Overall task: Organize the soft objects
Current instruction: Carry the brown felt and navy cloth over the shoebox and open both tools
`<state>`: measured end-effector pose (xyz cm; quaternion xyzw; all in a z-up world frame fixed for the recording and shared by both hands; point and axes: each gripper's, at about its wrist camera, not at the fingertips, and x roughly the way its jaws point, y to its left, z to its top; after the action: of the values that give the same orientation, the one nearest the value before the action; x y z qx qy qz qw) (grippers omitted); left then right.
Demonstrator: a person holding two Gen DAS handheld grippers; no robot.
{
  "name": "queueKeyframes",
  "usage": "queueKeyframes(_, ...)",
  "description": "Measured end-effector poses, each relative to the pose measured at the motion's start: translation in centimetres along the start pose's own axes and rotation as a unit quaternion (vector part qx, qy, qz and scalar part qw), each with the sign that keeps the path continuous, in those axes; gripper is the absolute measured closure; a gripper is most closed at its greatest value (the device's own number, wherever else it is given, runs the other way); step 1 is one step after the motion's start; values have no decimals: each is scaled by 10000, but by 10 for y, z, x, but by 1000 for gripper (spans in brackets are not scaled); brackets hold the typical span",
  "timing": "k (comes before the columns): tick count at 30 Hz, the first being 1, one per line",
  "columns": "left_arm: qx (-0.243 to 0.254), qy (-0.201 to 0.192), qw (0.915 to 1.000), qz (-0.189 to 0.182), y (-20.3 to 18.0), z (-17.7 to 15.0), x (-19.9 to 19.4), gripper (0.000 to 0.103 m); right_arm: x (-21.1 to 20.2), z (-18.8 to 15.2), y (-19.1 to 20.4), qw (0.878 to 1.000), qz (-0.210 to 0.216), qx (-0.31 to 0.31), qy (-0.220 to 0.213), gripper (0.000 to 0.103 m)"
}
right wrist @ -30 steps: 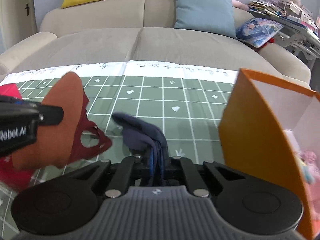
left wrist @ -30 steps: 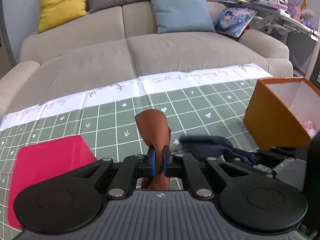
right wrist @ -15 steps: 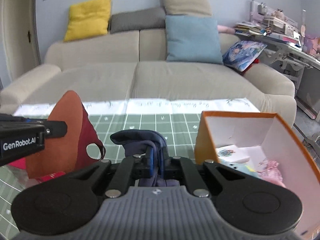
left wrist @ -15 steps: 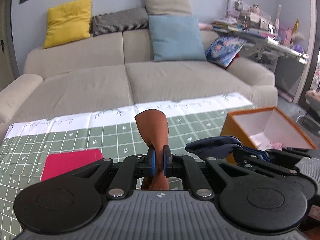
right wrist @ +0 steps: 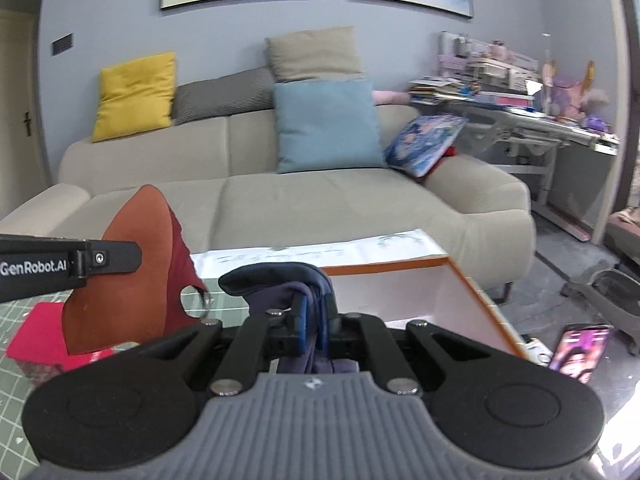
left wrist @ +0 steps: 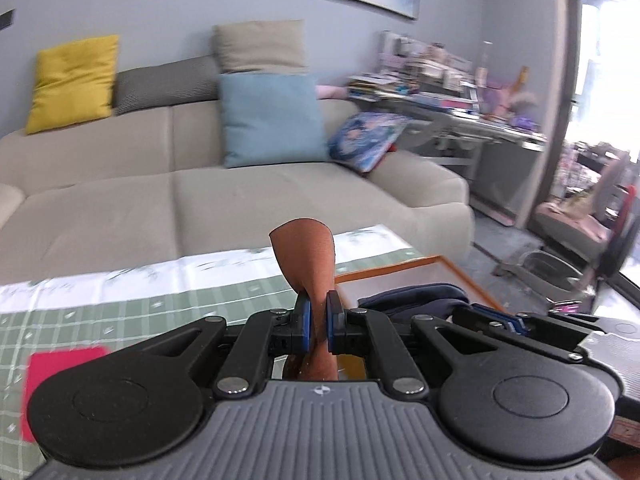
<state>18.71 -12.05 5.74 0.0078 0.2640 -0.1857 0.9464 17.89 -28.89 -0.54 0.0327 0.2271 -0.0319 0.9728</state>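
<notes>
Holding both soft items in the air, side by side, above the table's right edge.
Left gripper (left wrist: 317, 316) pinches rust-brown cloth (left wrist: 308, 256); right gripper (right wrist: 316, 320) pinches navy cloth (right wrist: 280, 280) over orange box (right wrist: 472, 284).

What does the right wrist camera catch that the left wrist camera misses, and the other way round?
Only the right wrist view shows a lit phone beyond the box, and the rust-red cloth piece side-on, with its hole.

Only the left wrist view shows the left gripper from behind, pads clamping that cloth.

Both show the dark navy fabric pinched by the right gripper, the orange box, pink box, beige sofa and checked green tablecloth.
</notes>
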Motion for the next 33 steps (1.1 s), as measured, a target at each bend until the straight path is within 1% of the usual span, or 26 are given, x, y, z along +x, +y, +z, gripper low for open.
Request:
queueKeyframes(5, 259, 68, 9985, -475, -38, 13, 25, 95, 11, 4, -32, 9996, -289, 79, 6, 99)
queueKeyframes(7, 374, 140, 9974, -606, -51, 16, 37, 95, 21, 5, -45, 9992, -396, 71, 50, 99)
queueKeyframes(10, 480, 352, 9951, -784, -68, 16, 61, 95, 39, 4, -63, 9983, -540, 30, 212, 99)
queueKeyframes(15, 523, 815, 9907, -960, -85, 7, 101, 95, 77, 0, -88, 9961, -608, -9, 641, 99)
queueKeyframes(20, 806, 1336, 9840, -856, -98, -9, 138, 95, 110, -7, -101, 9927, -625, -59, 1034, 99)
queueKeyframes(24, 987, 1550, 9806, -676, -100, -21, 155, 95, 131, -11, -104, 9899, -679, -164, 1235, 99)
queueKeyframes(26, 1043, 1642, 9791, -586, -99, -24, 162, 93, 137, -12, -105, 9892, -647, -157, 1302, 99)
queueKeyframes(29, 1145, 1702, 9773, -529, -97, -26, 165, 86, 145, -15, -104, 9882, -640, -217, 1372, 98)
queueKeyframes(31, 1113, 1680, 9782, -493, -95, -27, 165, 79, 148, -16, -103, 9877, -625, -265, 1409, 96)
queueKeyframes(33, 1083, 1647, 9794, -440, -93, -25, 163, 67, 149, -17, -102, 9871, -636, -323, 1435, 93)
